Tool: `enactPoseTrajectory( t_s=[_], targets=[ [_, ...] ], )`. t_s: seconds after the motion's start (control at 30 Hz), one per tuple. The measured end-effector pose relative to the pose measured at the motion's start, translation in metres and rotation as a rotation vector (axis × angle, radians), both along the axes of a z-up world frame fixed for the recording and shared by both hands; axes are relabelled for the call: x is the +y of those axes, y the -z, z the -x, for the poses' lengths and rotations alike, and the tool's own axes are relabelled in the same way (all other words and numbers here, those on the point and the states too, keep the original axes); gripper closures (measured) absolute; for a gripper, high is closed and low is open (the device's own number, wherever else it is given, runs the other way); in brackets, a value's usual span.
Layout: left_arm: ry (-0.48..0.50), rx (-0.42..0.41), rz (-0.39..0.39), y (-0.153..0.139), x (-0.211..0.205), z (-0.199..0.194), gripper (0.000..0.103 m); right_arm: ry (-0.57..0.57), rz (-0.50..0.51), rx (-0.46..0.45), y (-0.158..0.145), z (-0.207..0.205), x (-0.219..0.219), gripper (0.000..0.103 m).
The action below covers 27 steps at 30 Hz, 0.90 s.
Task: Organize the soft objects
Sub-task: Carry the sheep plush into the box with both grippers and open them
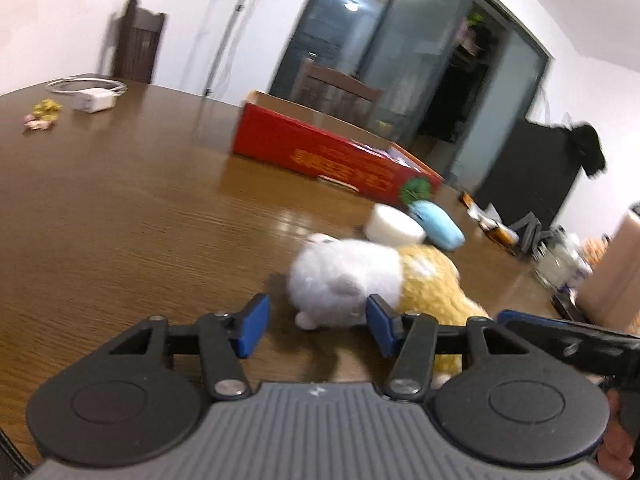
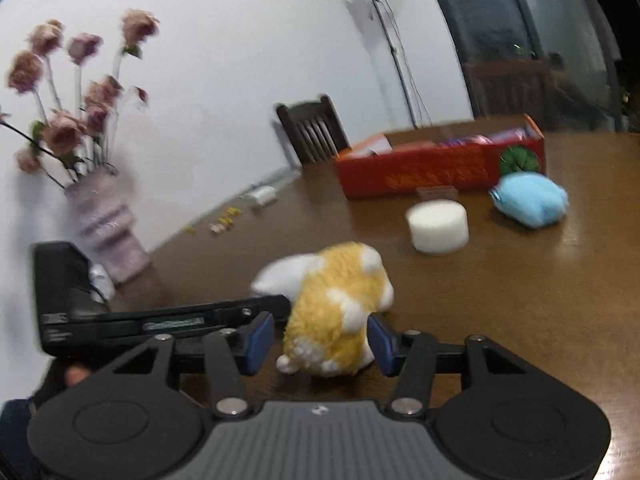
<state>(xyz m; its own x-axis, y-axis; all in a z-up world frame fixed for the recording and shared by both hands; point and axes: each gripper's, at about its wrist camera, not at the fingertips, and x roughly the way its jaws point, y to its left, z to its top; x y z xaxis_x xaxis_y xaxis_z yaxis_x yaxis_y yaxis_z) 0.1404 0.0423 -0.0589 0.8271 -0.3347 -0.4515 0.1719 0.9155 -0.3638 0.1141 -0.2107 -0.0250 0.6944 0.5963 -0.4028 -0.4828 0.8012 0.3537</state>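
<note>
Two plush toys lie side by side on the brown wooden table [image 1: 120, 208], pressed against each other right in front of my fingers. My left gripper [image 1: 316, 326] has its blue pads spread apart around the near end of the white plush toy [image 1: 344, 280]; the right pad looks to be just touching the fur, the left pad stands clear of it, so nothing is squeezed. My right gripper [image 2: 320, 342] is likewise parted around the yellow plush toy [image 2: 336, 308], which sits between the pads; the right pad is against the fluff and the left one is just beside it, though the blur keeps me from being sure of contact. Beyond the toys, a white foam puck [image 2: 438, 226] stands upright on the table, and near it to the right lies a light blue plush [image 2: 532, 200] with a green tuft [image 2: 518, 160] at its far end. Behind them sits a long red box [image 2: 420, 170], open at the top, with pink things inside that I cannot make out. Off to the left in the right wrist view is a pale vase [image 2: 108, 228] of dusty pink flowers [image 2: 80, 92], and farther back a white charger [image 1: 94, 100] with its cable.
</note>
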Motion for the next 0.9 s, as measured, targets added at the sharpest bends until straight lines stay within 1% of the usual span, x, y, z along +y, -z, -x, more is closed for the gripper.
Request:
enactPoseTrajectory(
  t_s=[0.07, 0.17, 0.2, 0.27, 0.3, 0.33, 0.37, 0.43, 0.5, 0.53, 0.57, 0.63, 0.67, 0.7, 0.73, 0.8, 0.9],
  targets=[
    [0.004, -0.011, 0.013, -0.003, 0.002, -0.002, 0.048, 0.036, -0.031, -0.009, -0.003, -0.006, -0.006, 0.048],
    [0.026, -0.002, 0.018, -0.003, -0.004, -0.009, 0.048, 0.091, -0.028, 0.057, 0.010, -0.027, -0.007, 0.045],
    [0.031, -0.002, 0.021, -0.002, -0.006, -0.010, 0.048, 0.083, -0.048, 0.062, 0.013, -0.028, -0.006, 0.046],
    [0.060, -0.006, 0.069, -0.003, -0.010, -0.017, 0.048, 0.015, -0.063, 0.078, 0.014, -0.027, 0.002, 0.047],
    [0.071, -0.006, 0.094, -0.004, -0.012, -0.023, 0.051, -0.046, -0.054, 0.085, 0.013, -0.026, 0.009, 0.048],
    [0.082, -0.008, 0.112, -0.006, -0.014, -0.030, 0.050, -0.100, -0.038, 0.087, 0.011, -0.024, 0.016, 0.048],
    [0.107, 0.005, 0.129, -0.009, -0.016, -0.039, 0.049, -0.129, -0.021, 0.085, 0.009, -0.023, 0.021, 0.048],
    [0.139, 0.027, 0.158, -0.014, -0.020, -0.051, 0.042, -0.168, -0.021, 0.079, 0.004, -0.022, 0.023, 0.049],
    [0.132, 0.016, 0.127, -0.019, -0.024, -0.053, 0.040, -0.146, -0.021, 0.061, -0.004, -0.022, 0.016, 0.049],
    [0.138, 0.008, 0.110, -0.020, -0.026, -0.051, 0.037, -0.121, -0.022, 0.048, -0.008, -0.023, 0.009, 0.051],
    [0.144, 0.006, 0.104, -0.020, -0.026, -0.048, 0.035, -0.089, -0.031, 0.034, -0.012, -0.024, 0.000, 0.051],
    [0.156, 0.014, 0.131, -0.020, -0.024, -0.043, 0.031, -0.009, -0.043, 0.017, -0.017, -0.029, -0.018, 0.048],
    [0.159, 0.013, 0.141, -0.020, -0.023, -0.040, 0.031, 0.047, -0.042, 0.019, -0.018, -0.035, -0.029, 0.047],
    [0.156, 0.010, 0.145, -0.020, -0.023, -0.038, 0.030, 0.082, -0.050, 0.030, -0.018, -0.040, -0.036, 0.047],
    [0.149, 0.012, 0.150, -0.019, -0.022, -0.038, 0.030, 0.105, -0.070, 0.044, -0.016, -0.046, -0.044, 0.045],
    [0.155, 0.043, 0.175, -0.018, -0.023, -0.041, 0.030, 0.144, -0.095, 0.081, -0.009, -0.056, -0.051, 0.042],
    [0.196, 0.087, 0.216, -0.015, -0.032, -0.047, 0.030, 0.152, -0.114, 0.127, 0.005, -0.070, -0.045, 0.041]
  ],
)
